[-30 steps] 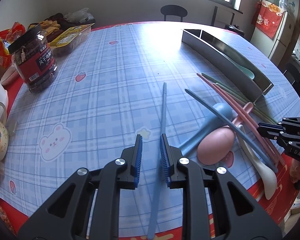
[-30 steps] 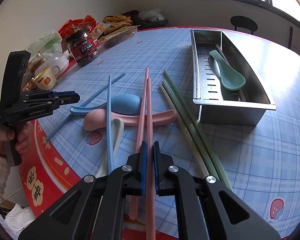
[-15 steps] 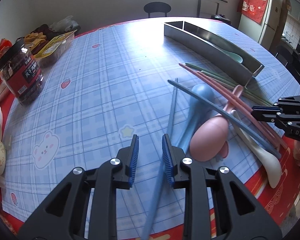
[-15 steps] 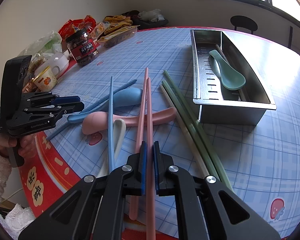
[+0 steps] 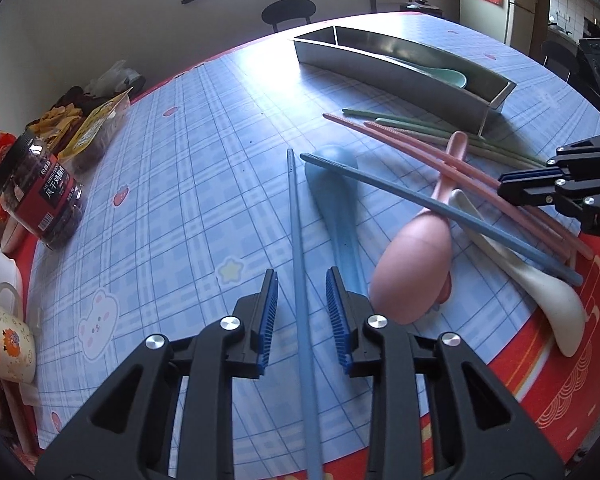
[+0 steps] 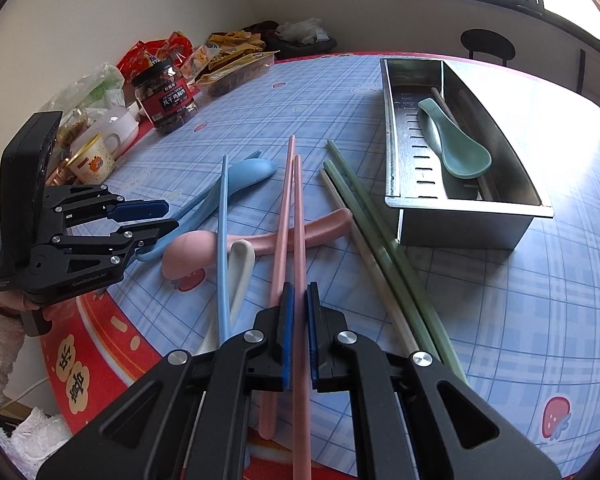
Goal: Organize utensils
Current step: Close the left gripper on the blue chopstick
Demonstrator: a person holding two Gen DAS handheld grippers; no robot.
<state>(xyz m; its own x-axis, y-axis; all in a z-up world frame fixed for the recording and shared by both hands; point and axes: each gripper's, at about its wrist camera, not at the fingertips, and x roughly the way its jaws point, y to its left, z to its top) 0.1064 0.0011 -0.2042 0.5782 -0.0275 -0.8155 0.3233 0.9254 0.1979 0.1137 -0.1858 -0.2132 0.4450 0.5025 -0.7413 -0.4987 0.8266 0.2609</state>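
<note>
Sorting chopsticks into steel tray (image 6: 464, 224). My right gripper (image 6: 298, 330): jaws clamping pink chopstick (image 6: 298, 240), long axis running straight away from me, far tip pointing toward counter (image 5: 172, 184) middle. My left gripper (image 5: 302, 312): jaws parted, pads clear of blue chopstick (image 5: 296, 232) lying between them, flat on counter, pointing away. Next move, I'm judging: lifting pink chopstick, aligning with tray's length.

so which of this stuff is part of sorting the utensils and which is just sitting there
Part of the job:
- blue chopsticks
- pink chopsticks
- green chopsticks
- blue spoon
- pink spoon
- white spoon
- metal tray with a teal spoon in it

Just lying about:
- snack jar
- mug
- snack packets
</note>
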